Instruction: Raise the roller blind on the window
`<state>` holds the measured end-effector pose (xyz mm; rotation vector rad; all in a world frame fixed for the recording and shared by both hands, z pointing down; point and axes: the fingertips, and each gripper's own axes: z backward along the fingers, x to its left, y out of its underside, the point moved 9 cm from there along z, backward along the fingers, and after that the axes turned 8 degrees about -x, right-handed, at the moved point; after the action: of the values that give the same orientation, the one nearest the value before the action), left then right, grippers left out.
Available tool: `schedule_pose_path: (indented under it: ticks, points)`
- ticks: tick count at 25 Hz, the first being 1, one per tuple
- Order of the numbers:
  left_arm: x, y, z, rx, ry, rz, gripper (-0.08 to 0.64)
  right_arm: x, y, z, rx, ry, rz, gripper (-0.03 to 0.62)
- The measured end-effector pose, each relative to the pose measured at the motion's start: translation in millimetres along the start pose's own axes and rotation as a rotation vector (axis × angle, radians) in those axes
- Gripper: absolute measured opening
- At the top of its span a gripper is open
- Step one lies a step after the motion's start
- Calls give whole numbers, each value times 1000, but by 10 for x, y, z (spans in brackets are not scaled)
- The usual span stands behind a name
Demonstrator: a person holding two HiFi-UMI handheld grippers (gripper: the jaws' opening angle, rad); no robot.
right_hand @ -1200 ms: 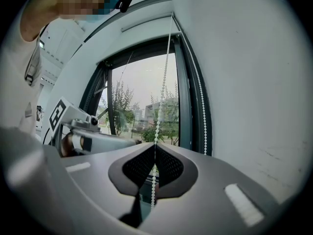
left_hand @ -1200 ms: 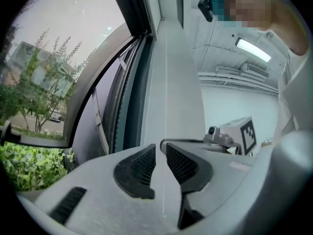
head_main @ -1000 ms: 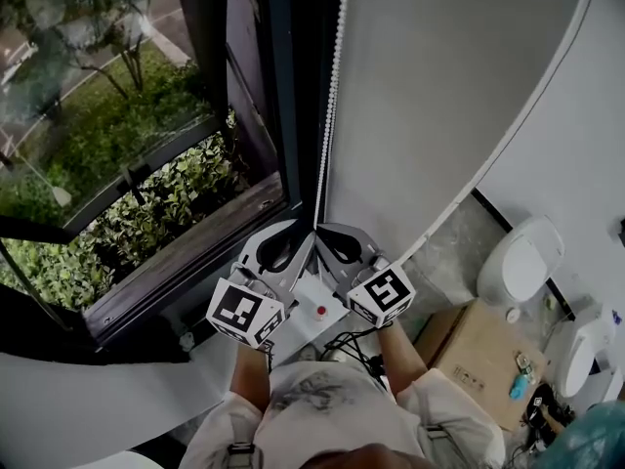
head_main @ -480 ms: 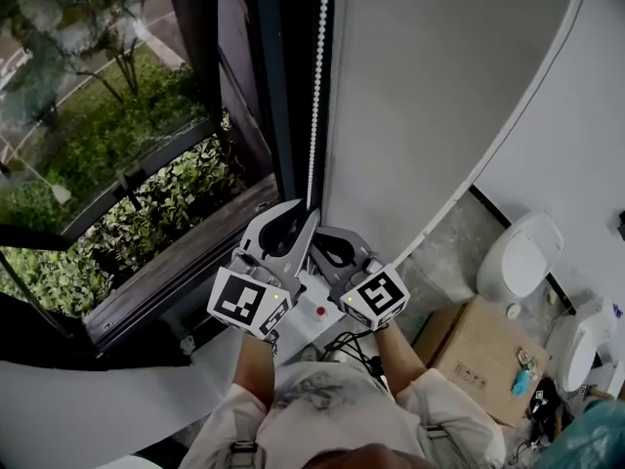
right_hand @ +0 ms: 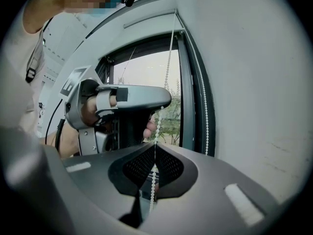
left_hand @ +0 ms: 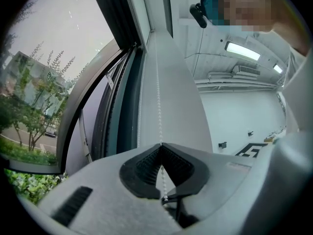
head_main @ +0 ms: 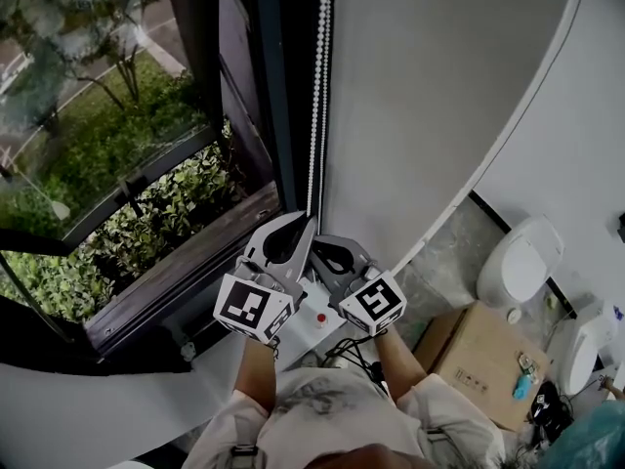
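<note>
At the far left of the head view the window pane (head_main: 98,115) looks out on hedges and trees. A dark sill (head_main: 195,262) runs along its lower edge and the dark window frame (head_main: 283,86) closes its right side. Open air lies above both grippers along that frame, with nothing crossing it.

The bead chain (head_main: 316,96) hangs straight down the frame's right edge. Just to its right is the pale roller blind (head_main: 420,96), lowered well down over the opening.

The left gripper (head_main: 309,227) sits higher on the chain. Its jaws have just been closing, and in the left gripper view its tips (left_hand: 161,146) meet on the bead chain (left_hand: 158,97), which passes between the ribbed pads.

The right gripper (head_main: 318,248) is just beside and below it, nearly touching. In the right gripper view its jaws (right_hand: 155,143) are pinched together on the same strand of the bead chain (right_hand: 168,58). That strand rises past the tip of the left gripper (right_hand: 162,104). A second strand (right_hand: 205,106) hangs free further right, against the frame.

A cardboard box (head_main: 479,360) stands on the floor at the lower right, well clear of both hands.
</note>
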<state>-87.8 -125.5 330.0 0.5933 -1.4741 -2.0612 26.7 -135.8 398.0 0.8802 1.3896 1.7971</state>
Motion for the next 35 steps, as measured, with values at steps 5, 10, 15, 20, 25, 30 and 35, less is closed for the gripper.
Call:
schedule_pose_path:
  ticks: [5,10,15,20,25,30,35]
  points:
    - [18,164,48,28,-17,29,12,24,149,25,37,11,-33,11]
    - [33,302,66,58,-24,46,11,12,301,56,73,18,-42,11]
    - [46,446,87,87,-32,62,11,-2,446,73,107,23,-51,11]
    - [38,597,116,117,-41,82,11,-4,586,103,136,25,-69,11]
    - [57,710,137,132,-44,100,11,-15,733,123,167,30,-85,11]
    - [40,770,160,143,-43,109,11,-5,788,151,181,34,-89,12]
    - [53,774,146,148,-47,108,11,-11,758,124,167,29,-88,11]
